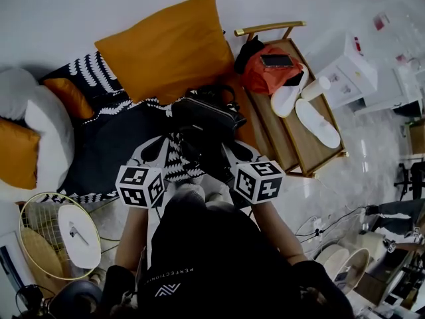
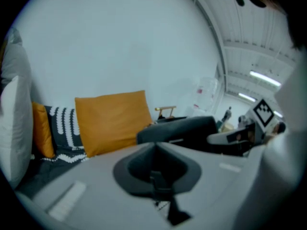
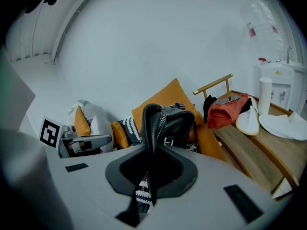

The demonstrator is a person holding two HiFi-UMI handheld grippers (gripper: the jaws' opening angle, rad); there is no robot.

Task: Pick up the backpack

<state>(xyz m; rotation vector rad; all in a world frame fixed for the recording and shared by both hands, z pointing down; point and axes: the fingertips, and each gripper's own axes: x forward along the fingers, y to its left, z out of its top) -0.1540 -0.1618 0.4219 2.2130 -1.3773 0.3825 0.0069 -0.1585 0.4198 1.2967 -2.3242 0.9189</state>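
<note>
A dark patterned blanket [image 1: 113, 138] spreads ahead of both grippers, ending at the white wall [image 1: 66, 5] beyond. A large orange pillow [image 1: 166, 48] leans just past the jaws. Outside the left gripper sits a white cushion [image 1: 46, 131]. A wooden bench [image 1: 292, 141] with white slippers [image 1: 317, 121] and a red bag [image 1: 262, 78] runs close along the right gripper's outer side. The black backpack [image 1: 209, 115] sits between the grippers, just ahead of their tips. The left gripper [image 2: 156, 174] has its jaws together on a thin dark strap. The right gripper [image 3: 150, 166] has its jaws narrow, clamped on a wider black strap [image 3: 149, 123] of the backpack. Both grippers point forward and somewhat down, side by side.
</note>
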